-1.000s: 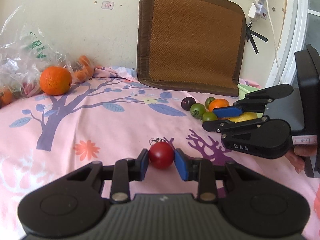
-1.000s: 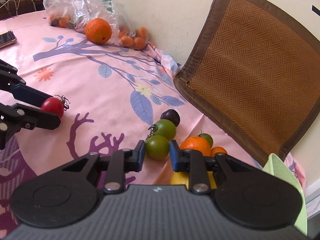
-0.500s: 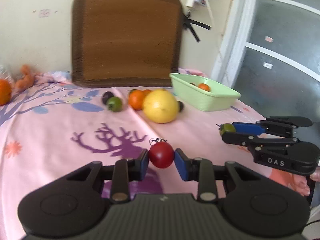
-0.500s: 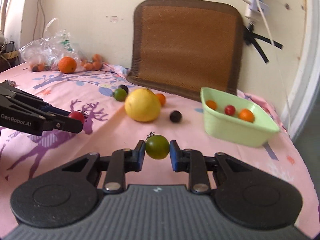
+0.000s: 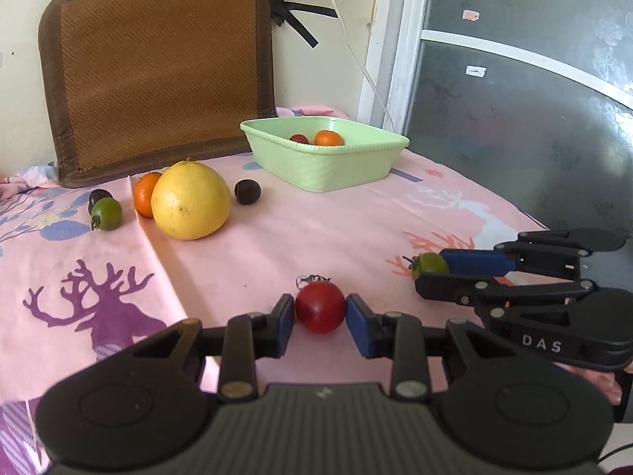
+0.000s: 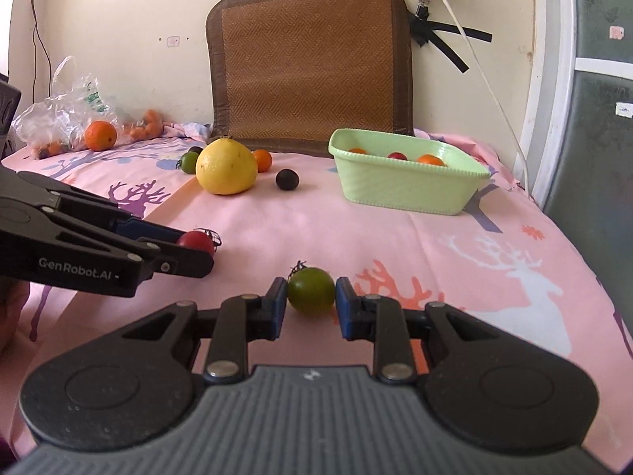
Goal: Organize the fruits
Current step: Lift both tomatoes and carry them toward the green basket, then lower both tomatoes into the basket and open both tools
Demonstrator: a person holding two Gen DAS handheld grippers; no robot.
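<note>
Left wrist view: left tongs (image 5: 320, 318), jaws just easing, pinch round red tomato (image 5: 320, 305); right tongs (image 5: 429, 273) pinch green tomato (image 5: 429, 264); pale green plastic basket (image 5: 324, 166) now ahead, drop-off near

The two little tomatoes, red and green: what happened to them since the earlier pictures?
Both were carried from near the loose fruit pile toward the green basket. The left gripper has the red tomato between its jaws, which have just been opening a little. The right gripper is shut on the green tomato. The grapefruit and the fruit around it stayed put.
</note>
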